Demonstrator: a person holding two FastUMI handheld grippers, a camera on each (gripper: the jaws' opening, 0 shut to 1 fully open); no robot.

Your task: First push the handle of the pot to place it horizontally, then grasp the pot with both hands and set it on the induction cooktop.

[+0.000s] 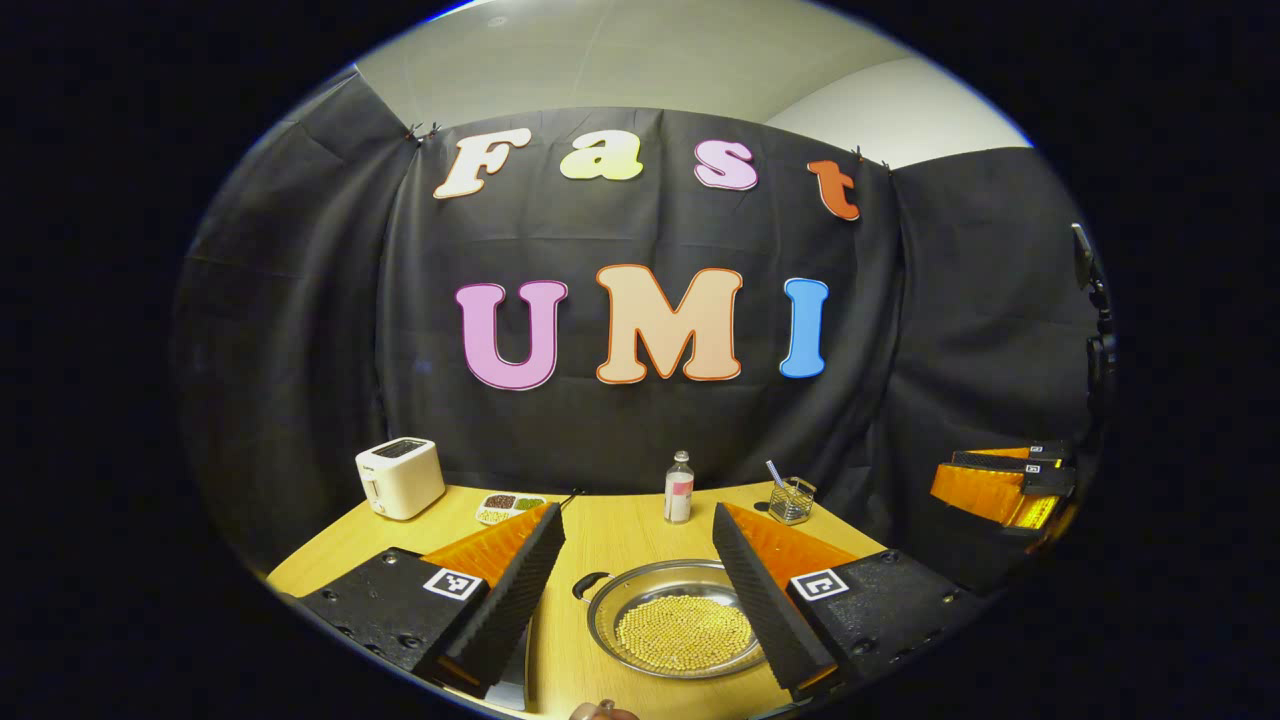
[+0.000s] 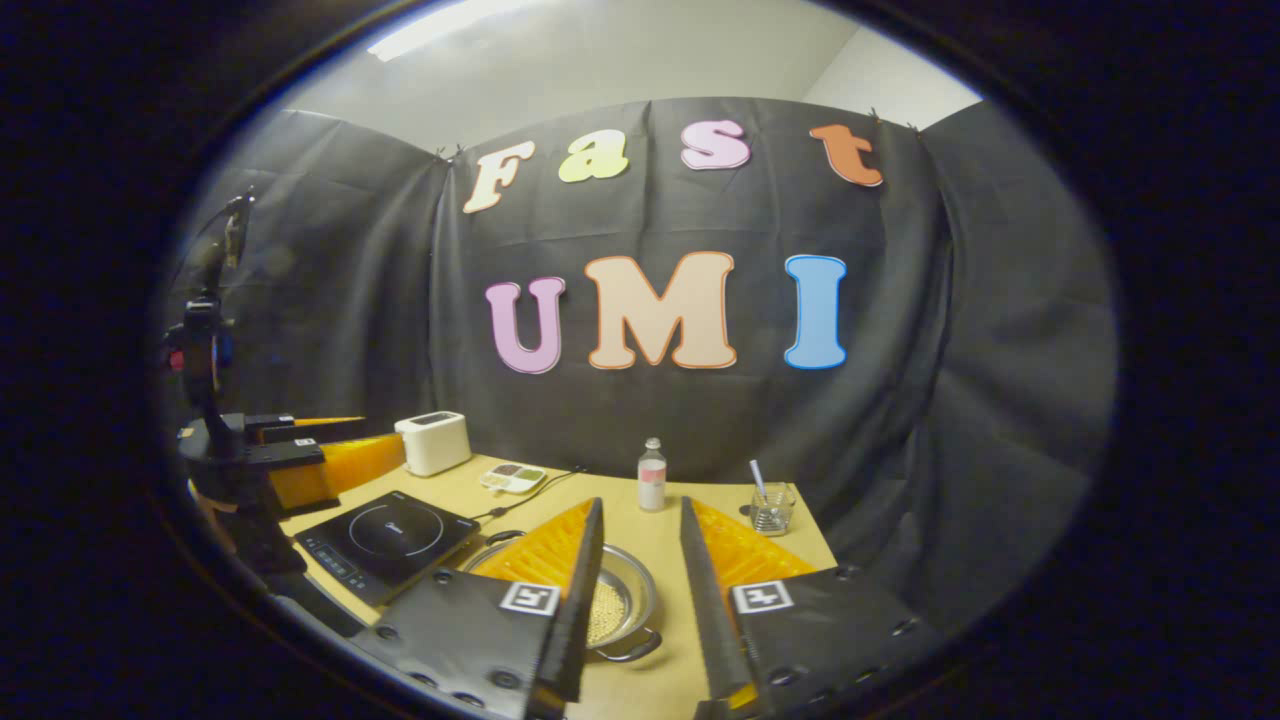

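A: Steel pot (image 1: 672, 625), shallow and round, sits on the near middle of the pale wooden table (image 1: 620, 530). Inside it is a flat bed of small yellow beads. One dark loop handle shows at its left rim in the left gripper view.

B: Right gripper view has the pot (image 2: 625, 600) partly behind the fingers, a loop handle at its near edge. Left of it is the induction cooktop (image 2: 385, 535): a flat black glossy slab with a ring printed on top. Pot and cooktop sit close; whether they touch, I cannot tell.

A: Left gripper (image 1: 640, 590) hangs above the pot, jaws spread wide, nothing between them. Ridged pads face inward.

B: Right gripper (image 2: 640, 590) is likewise released, fingers parted over the pot's right side and the bare table, gripping nothing.

A: Other containers. Far middle: a small clear bottle (image 1: 678, 487) with a pale cap, upright. Right of it is a wire mesh cup (image 1: 792, 500) with a thin stick leaning in it.

B: Far left: a cream toaster (image 1: 400, 478), boxy with rounded corners. Just right of it is a white divided tray (image 1: 508, 507); its compartments hold dark, green and pale grains.
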